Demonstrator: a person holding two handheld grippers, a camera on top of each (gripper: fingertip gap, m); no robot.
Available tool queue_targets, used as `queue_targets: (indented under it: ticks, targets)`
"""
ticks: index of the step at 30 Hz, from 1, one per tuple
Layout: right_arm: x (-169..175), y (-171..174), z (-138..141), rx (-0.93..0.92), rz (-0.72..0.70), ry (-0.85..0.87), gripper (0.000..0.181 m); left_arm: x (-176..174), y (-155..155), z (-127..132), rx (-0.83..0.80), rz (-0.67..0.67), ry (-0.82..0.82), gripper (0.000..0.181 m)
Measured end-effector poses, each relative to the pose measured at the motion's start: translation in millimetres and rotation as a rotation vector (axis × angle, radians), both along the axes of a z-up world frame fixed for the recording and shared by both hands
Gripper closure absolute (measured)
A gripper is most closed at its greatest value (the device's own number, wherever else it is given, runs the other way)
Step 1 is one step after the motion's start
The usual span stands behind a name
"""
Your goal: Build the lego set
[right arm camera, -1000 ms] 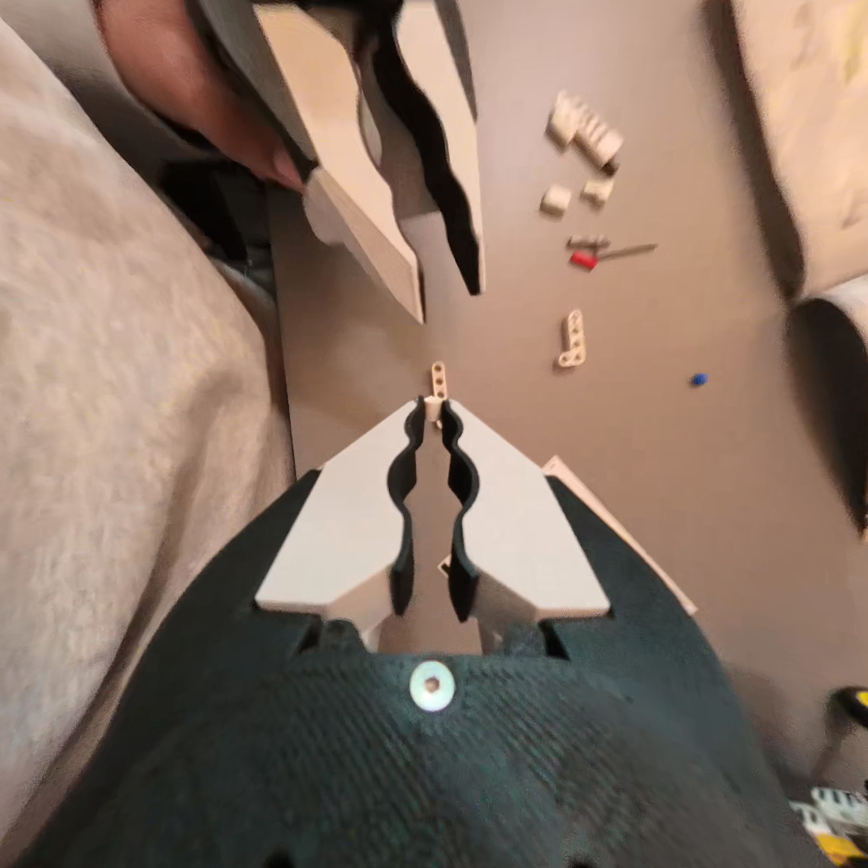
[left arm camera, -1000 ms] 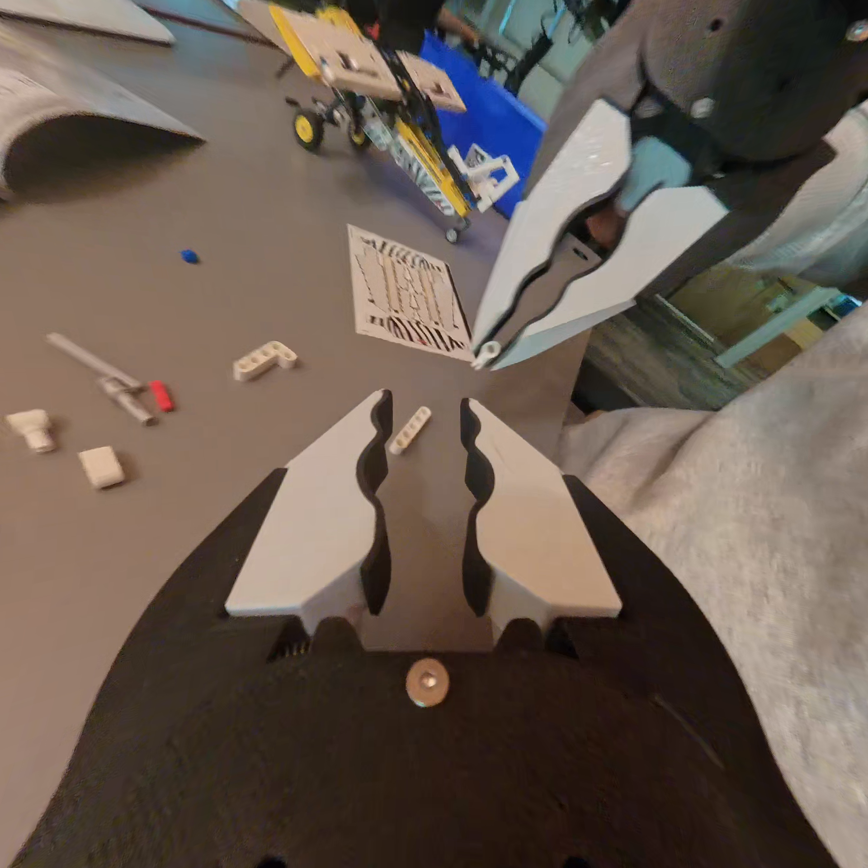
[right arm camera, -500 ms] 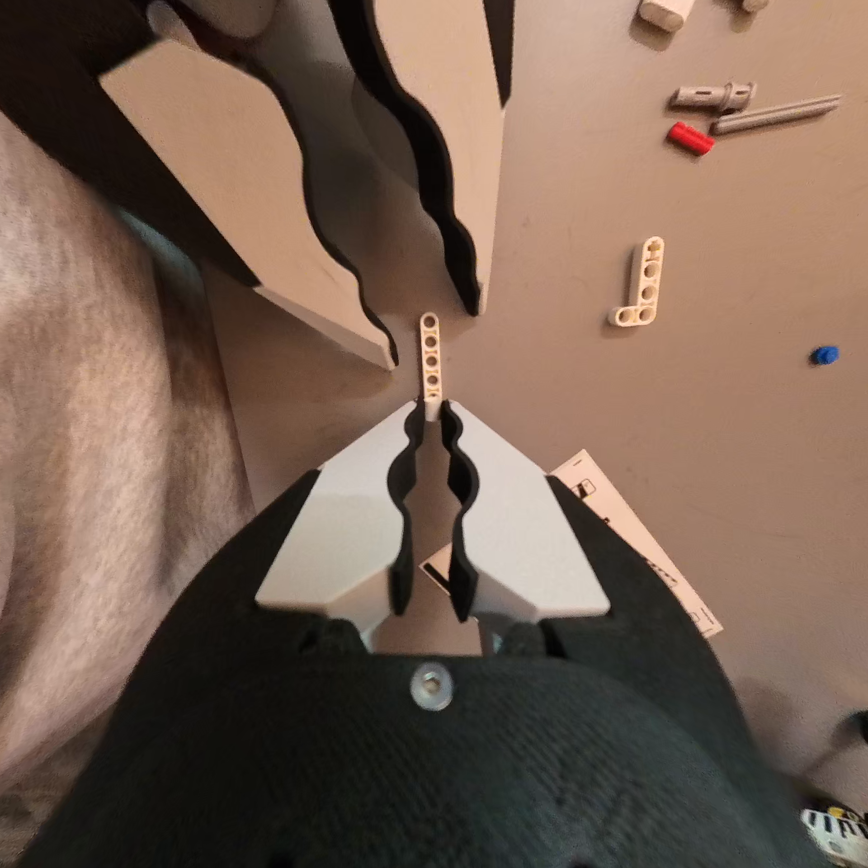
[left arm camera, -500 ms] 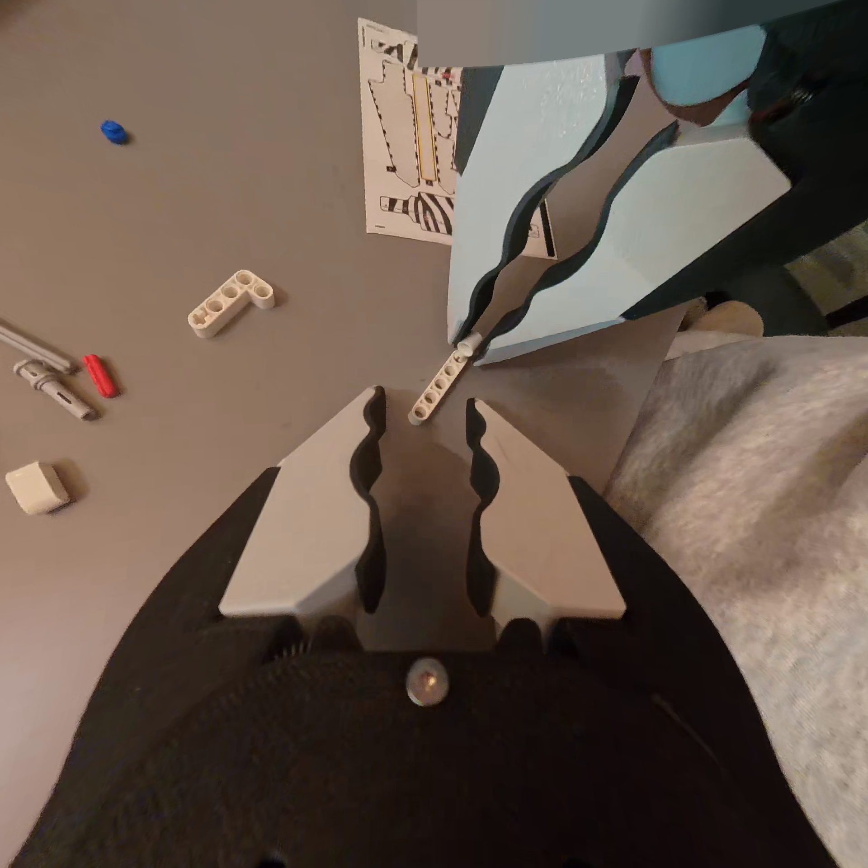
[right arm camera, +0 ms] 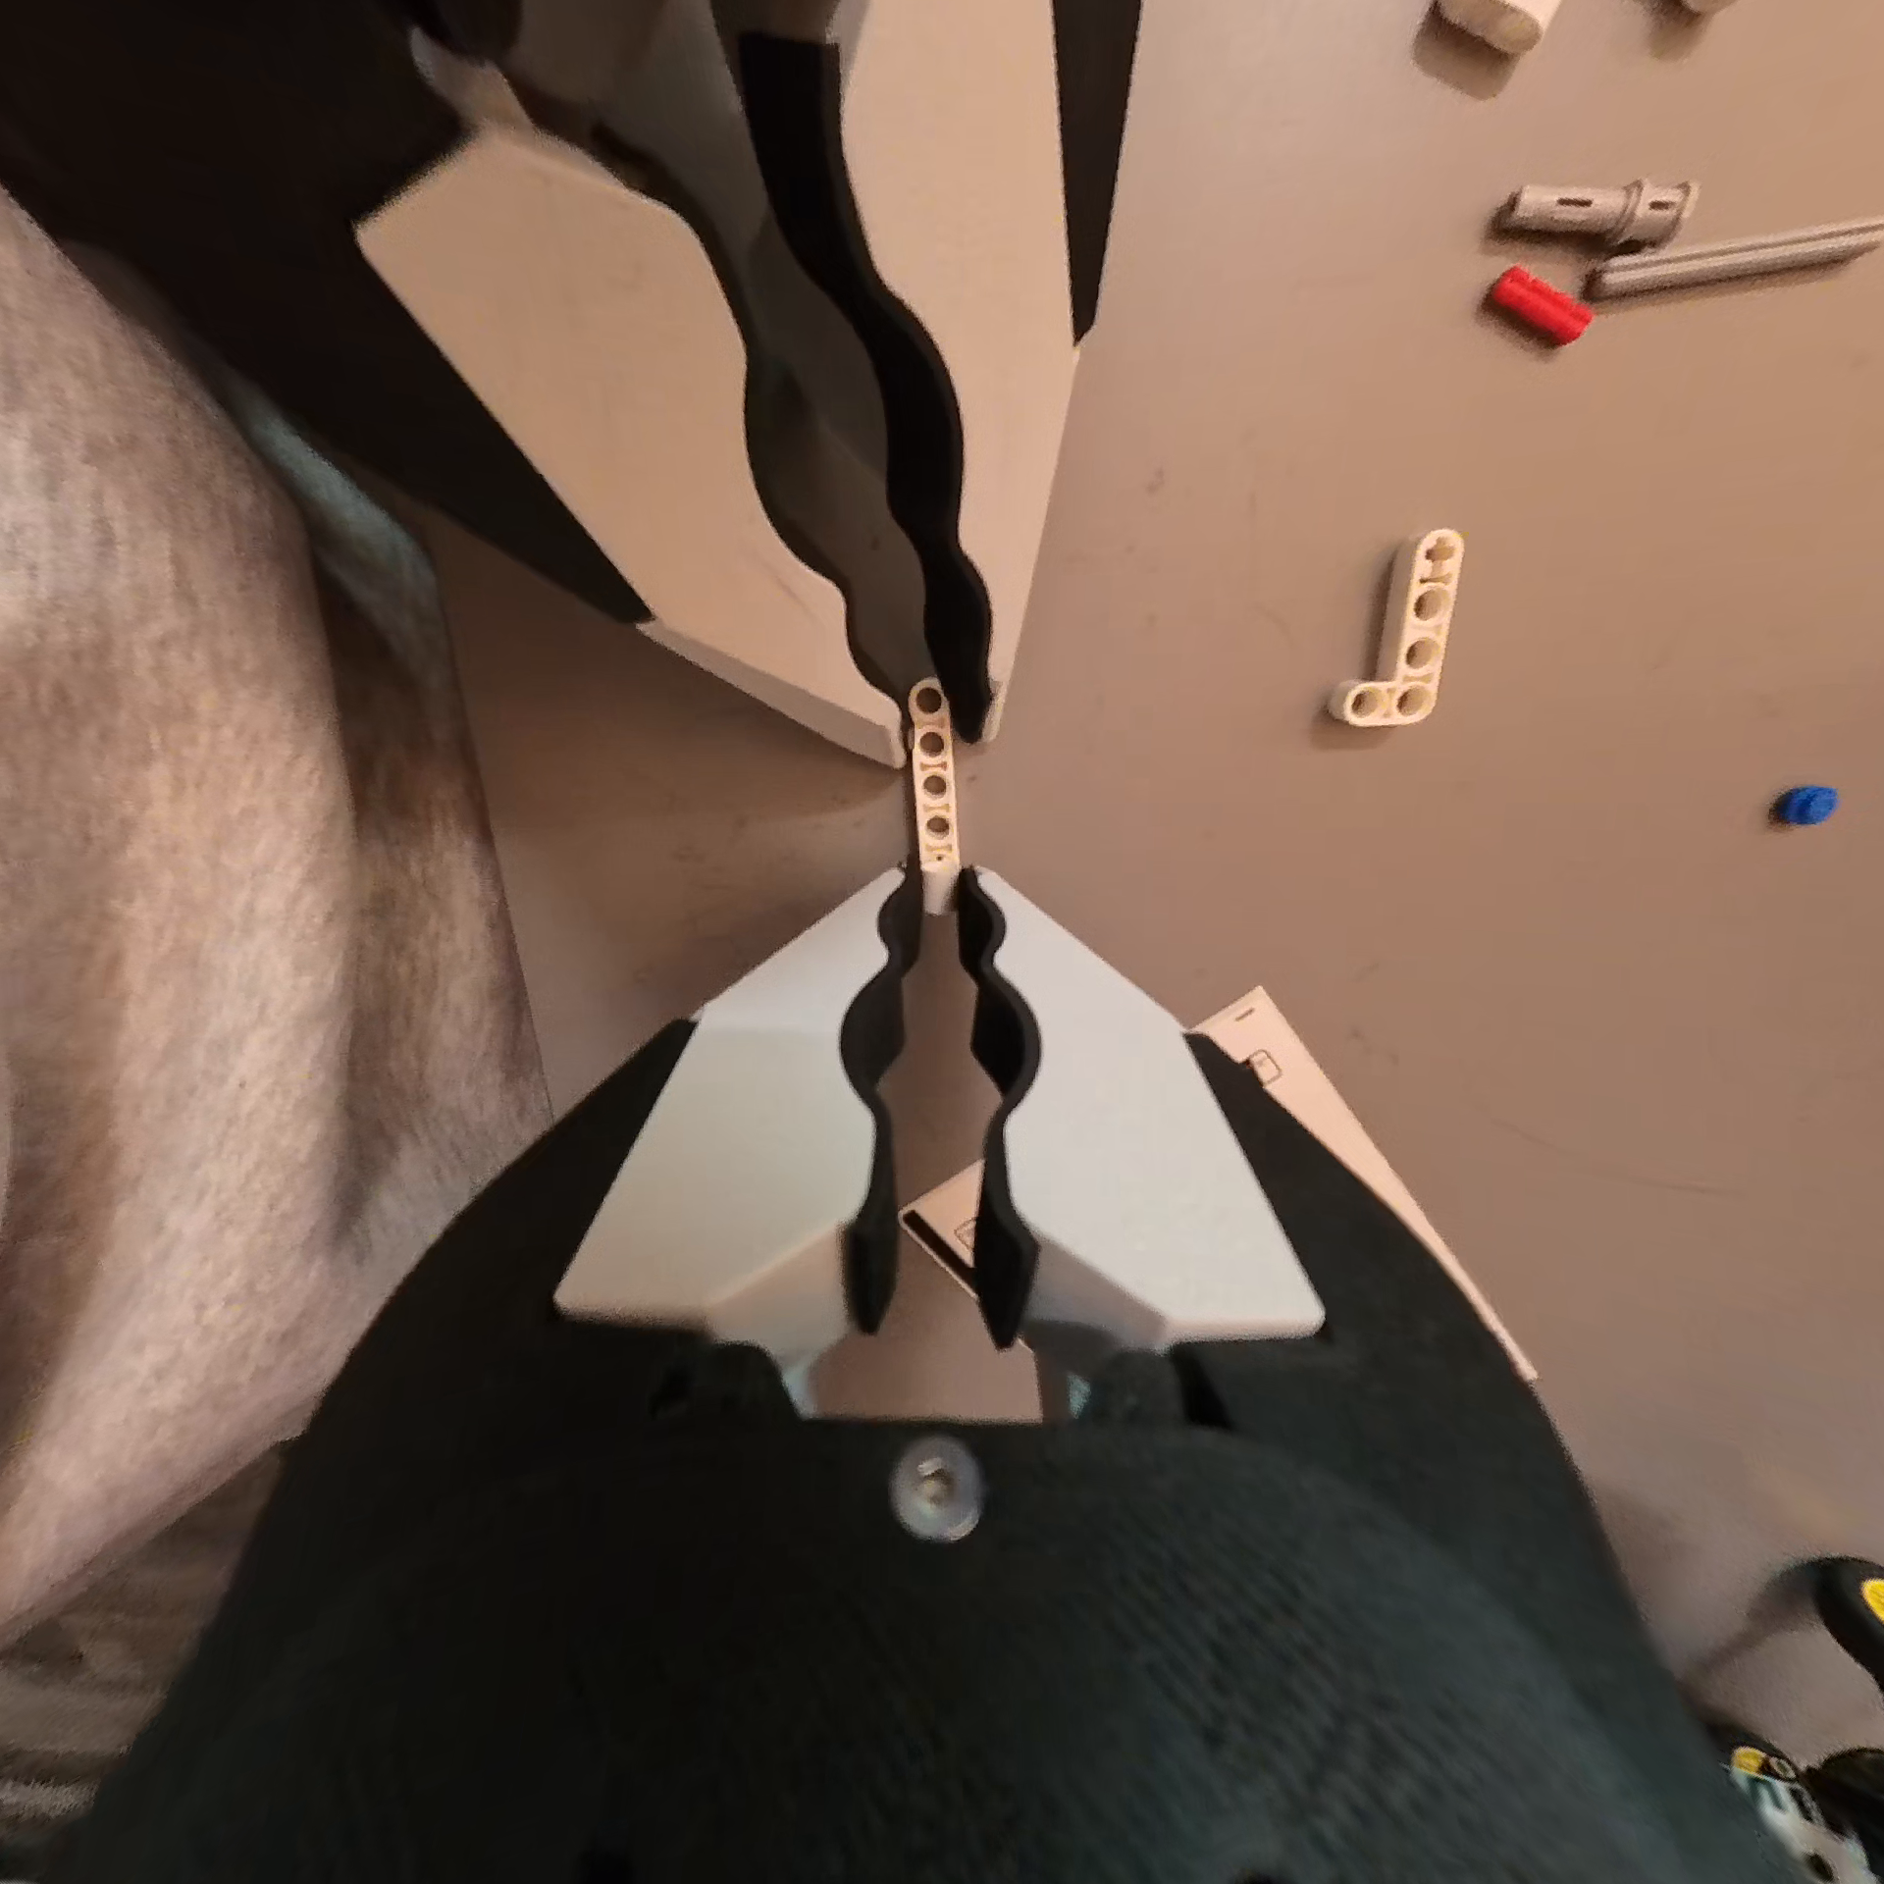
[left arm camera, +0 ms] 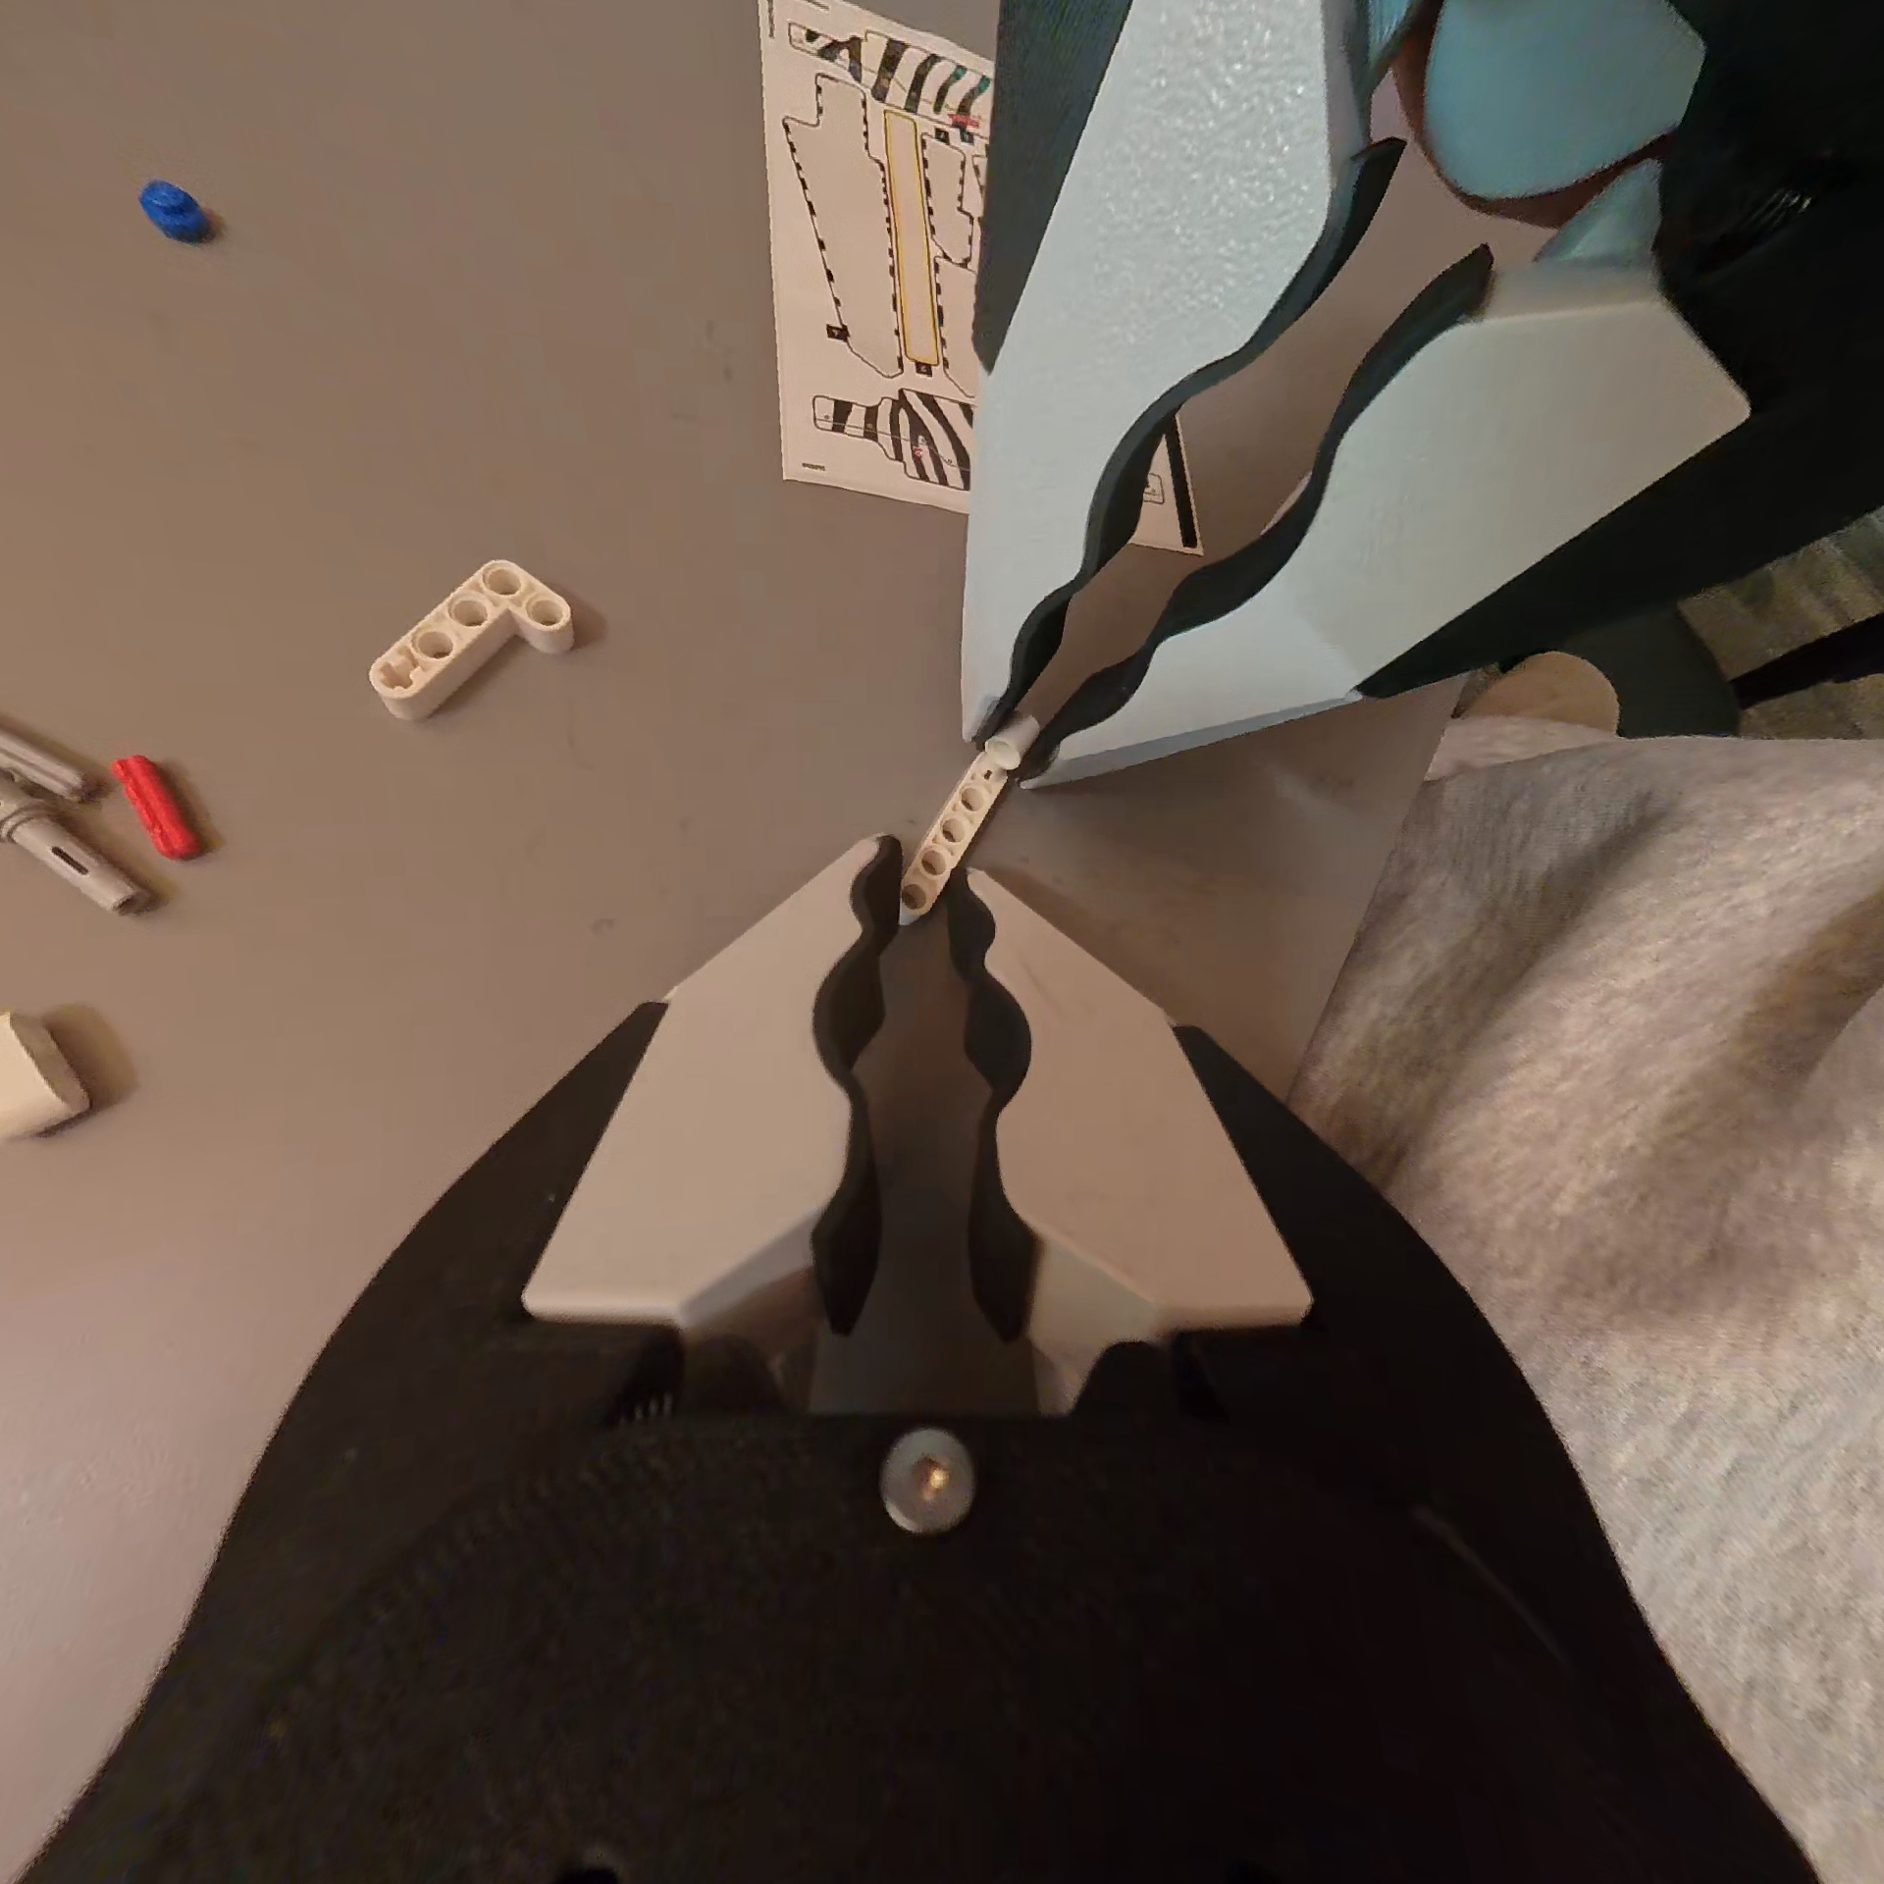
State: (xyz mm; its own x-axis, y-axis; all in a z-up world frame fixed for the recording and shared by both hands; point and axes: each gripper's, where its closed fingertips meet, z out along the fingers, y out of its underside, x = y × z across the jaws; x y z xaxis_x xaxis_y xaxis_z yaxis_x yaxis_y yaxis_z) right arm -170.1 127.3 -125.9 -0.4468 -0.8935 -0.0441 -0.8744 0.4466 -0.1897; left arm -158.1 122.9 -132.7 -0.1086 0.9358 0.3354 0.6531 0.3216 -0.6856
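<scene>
Warm, dim indoor lighting; soft shadows on the table (left arm camera: 510, 306); wide-angle edge distortion; right wrist view slightly blurred.

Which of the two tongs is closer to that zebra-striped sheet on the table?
Right. The right tongs, pinching a white pin, reach out from above the sheet; the left tongs grip the white beam beyond the sheet's edge.

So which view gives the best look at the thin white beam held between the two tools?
The right wrist view: the thin white beam faces the camera, its row of holes plain, each end between a tool's tips. The left wrist view shows it slanted, smaller, its near end partly hidden.
</scene>
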Motion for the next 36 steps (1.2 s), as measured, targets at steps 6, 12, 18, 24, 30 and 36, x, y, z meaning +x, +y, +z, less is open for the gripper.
queue_targets:
  ticks: [6,12,18,24,30,36]
  targets:
    - [-1.0,-1.0,-0.9,-0.023,0.078,0.051,0.175,0.0,0.4,0.1,0.023,0.008,0.003,0.173]
    - [-0.8,-1.3,-0.8,-0.087,0.125,0.09,0.177,0.2,0.9,0.1,0.032,0.019,0.004,0.173]
    - [-0.4,-1.9,-0.9,-0.115,0.088,0.132,0.179,0.5,1.6,0.1,0.039,0.029,0.005,0.173]
    - [-1.0,-2.3,-1.3,-0.06,-0.068,0.071,0.176,0.6,1.8,0.1,0.04,0.035,0.005,0.173]
    - [-1.0,-2.8,-1.6,-0.105,0.009,0.092,0.176,1.0,2.4,0.1,0.043,0.035,0.005,0.173]
    - [-0.8,-2.7,-1.8,-0.166,0.208,0.078,0.176,1.1,2.5,0.1,0.04,0.036,0.005,0.173]
